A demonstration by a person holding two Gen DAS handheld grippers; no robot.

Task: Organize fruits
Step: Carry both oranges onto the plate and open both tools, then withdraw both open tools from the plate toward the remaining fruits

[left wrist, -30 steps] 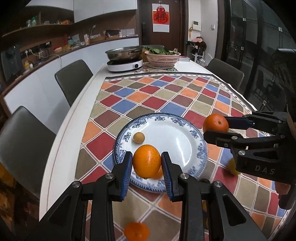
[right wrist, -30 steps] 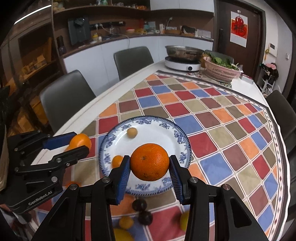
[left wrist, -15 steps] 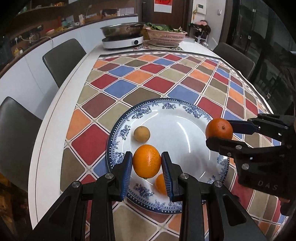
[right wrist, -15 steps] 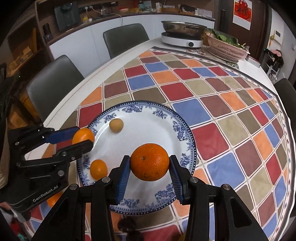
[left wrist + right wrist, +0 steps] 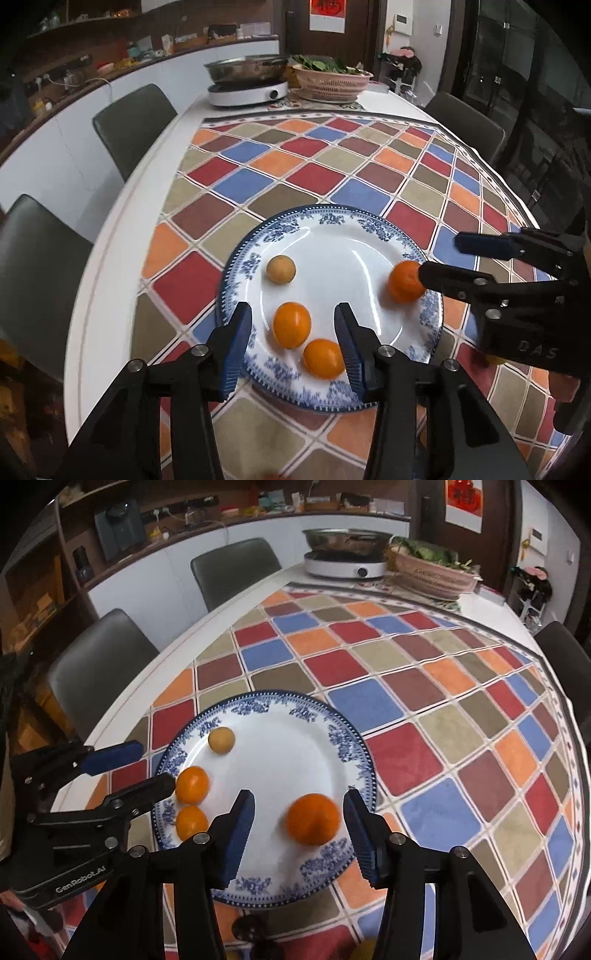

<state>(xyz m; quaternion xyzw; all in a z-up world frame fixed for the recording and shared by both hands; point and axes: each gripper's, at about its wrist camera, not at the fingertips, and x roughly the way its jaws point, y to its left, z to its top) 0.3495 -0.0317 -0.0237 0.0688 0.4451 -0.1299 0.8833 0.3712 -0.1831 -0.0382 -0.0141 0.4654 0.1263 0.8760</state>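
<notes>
- Now spread wide over the near rim of the blue-and-white plate (image 5: 334, 216): left tongs (image 5: 293, 345), gripping nothing.
- Between those blue pads, resting on the plate: one orange (image 5: 291, 324); just beside it toward the near rim, a smaller orange (image 5: 324, 358).
- Farther in on the plate, apart from both: a small tan round fruit (image 5: 281, 269).
- Likewise parted and empty: right tongs (image 5: 298, 832), hovering over the plate's right side.
- Between the right pads, blurred, on the plate near its rim: a larger orange (image 5: 313, 824).
- Under the plate: a checked cloth (image 5: 424, 686) of red, blue, orange and tan squares covering the white bench (image 5: 110, 236).
- At the bench's far end: a steel pan on a white cooker (image 5: 246, 88), beside a pink basket of greens (image 5: 332, 82).
- Near the bottom edge of the right view: dark round fruits (image 5: 249, 927) on the cloth, partly hidden.
</notes>
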